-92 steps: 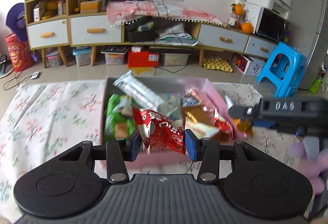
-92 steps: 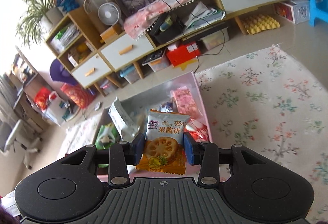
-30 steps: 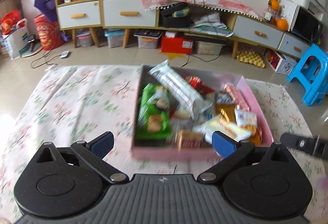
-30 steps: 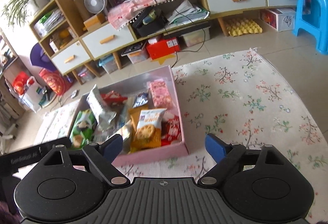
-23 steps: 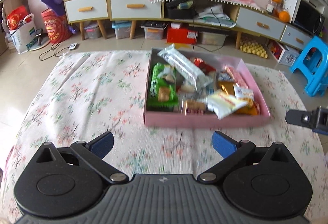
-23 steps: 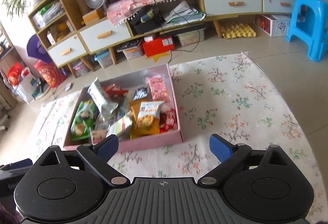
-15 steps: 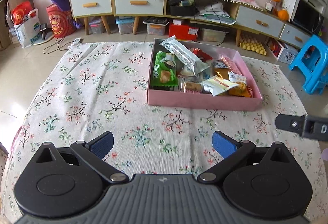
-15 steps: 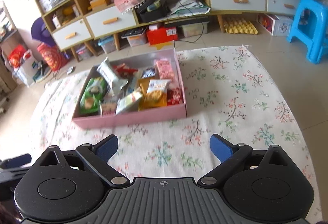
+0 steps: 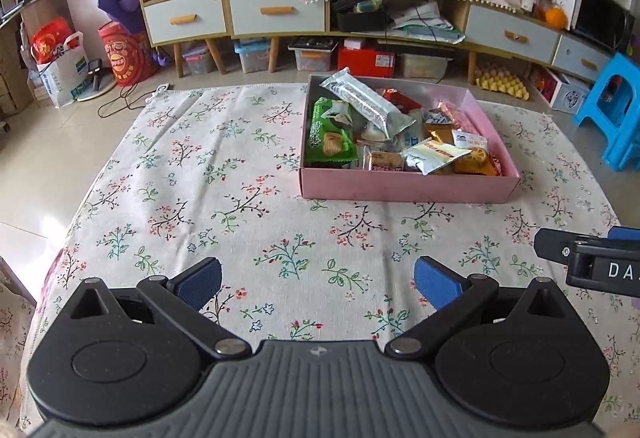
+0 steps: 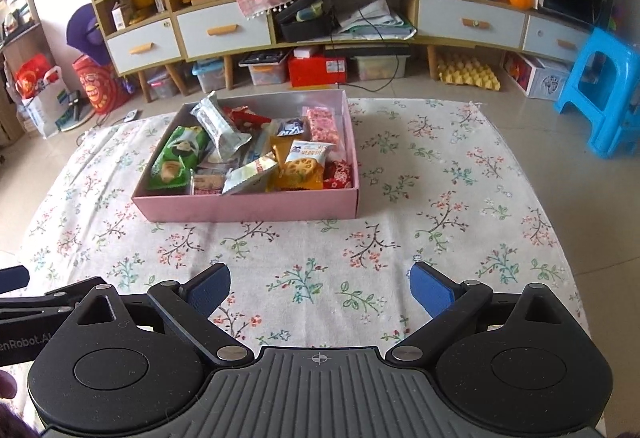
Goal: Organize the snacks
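Resting on a table draped in a floral-print cloth (image 9: 224, 173), a shallow rectangular pink cardboard box (image 9: 404, 187) with a grey inner lining holds the snacks in a loose heap: a glossy green biscuit packet (image 9: 329, 135) lies flat along its left wall, a long crinkled silver foil wrapper (image 9: 366, 105) leans tilted across the pile, a small brown biscuit pack (image 9: 385, 161) sits against the near wall, a silver-and-cream pouch (image 9: 434, 153) lies beside it, and an orange packet printed with a lotus-root-shaped cracker (image 10: 302, 167) rests toward the right, with a pink speckled bar (image 10: 323, 125) along the far right side. The left gripper (image 9: 318, 280) hovers over the bare cloth well short of the box, its matte black linkages spread wide and its ribbed blue pads (image 9: 436, 284) holding nothing. The right gripper (image 10: 320, 288) hangs likewise near the front of the table, blue pads (image 10: 208, 290) far apart and empty. A blue plastic stool (image 10: 600, 85) stands on the tiled floor to the right
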### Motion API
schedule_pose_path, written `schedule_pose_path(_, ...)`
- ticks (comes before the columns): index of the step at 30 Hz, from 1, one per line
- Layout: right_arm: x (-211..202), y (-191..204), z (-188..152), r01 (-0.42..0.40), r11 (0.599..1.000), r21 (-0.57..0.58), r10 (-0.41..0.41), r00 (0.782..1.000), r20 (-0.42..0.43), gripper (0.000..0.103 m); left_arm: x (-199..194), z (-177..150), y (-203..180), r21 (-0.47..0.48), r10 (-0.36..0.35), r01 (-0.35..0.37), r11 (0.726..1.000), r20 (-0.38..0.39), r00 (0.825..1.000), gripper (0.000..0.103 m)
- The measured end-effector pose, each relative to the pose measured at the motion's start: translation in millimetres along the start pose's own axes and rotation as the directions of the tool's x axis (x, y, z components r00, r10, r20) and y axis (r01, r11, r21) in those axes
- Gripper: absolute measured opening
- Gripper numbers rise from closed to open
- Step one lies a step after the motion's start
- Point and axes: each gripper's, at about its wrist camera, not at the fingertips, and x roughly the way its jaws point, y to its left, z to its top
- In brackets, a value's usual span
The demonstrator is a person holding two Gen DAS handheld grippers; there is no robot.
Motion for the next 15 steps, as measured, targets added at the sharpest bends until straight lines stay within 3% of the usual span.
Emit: schedule_pose_path(15,7.8,6.1,-4.3,-0.013,1.0,-0.016,0.012,0.999,-0.032,0.098,-1.1,-3.1,-1.6,0.013,0.018,-0.018,1.0,-0.02,1.0,0.103)
